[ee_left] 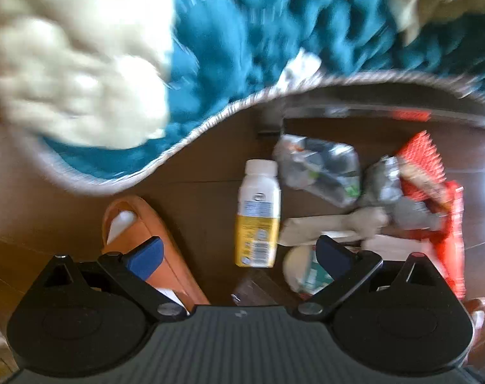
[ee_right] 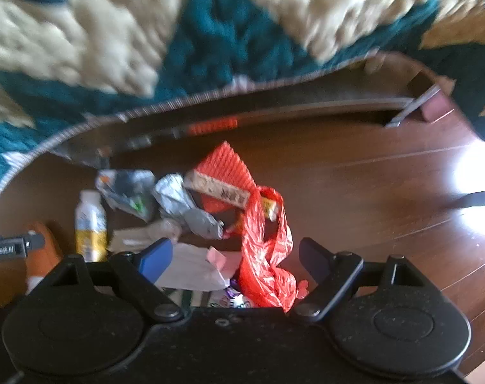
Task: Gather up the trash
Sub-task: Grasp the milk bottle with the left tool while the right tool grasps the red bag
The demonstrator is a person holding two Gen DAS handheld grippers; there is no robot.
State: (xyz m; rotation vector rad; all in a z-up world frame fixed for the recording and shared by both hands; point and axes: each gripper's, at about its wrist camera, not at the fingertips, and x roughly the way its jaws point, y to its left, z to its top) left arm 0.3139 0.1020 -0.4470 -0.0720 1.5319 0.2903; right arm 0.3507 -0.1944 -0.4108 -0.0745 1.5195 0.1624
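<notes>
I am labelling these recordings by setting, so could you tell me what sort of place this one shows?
Probably a room in a home, perhaps a living room or bedroom: a shaggy teal and cream rug lies on a glossy wooden floor, an orange slipper sits nearby, and household litter such as a small drink bottle is piled on the boards.

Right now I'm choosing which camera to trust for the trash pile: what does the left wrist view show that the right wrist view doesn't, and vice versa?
Only the left wrist view shows the round white lid near the open left claw.

Only the right wrist view shows the crumpled red plastic bag in full and the pink paper scrap, between the open right claw fingers.

Both show the white-and-yellow plastic bottle, the orange slipper and the teal-and-cream rug.
</notes>
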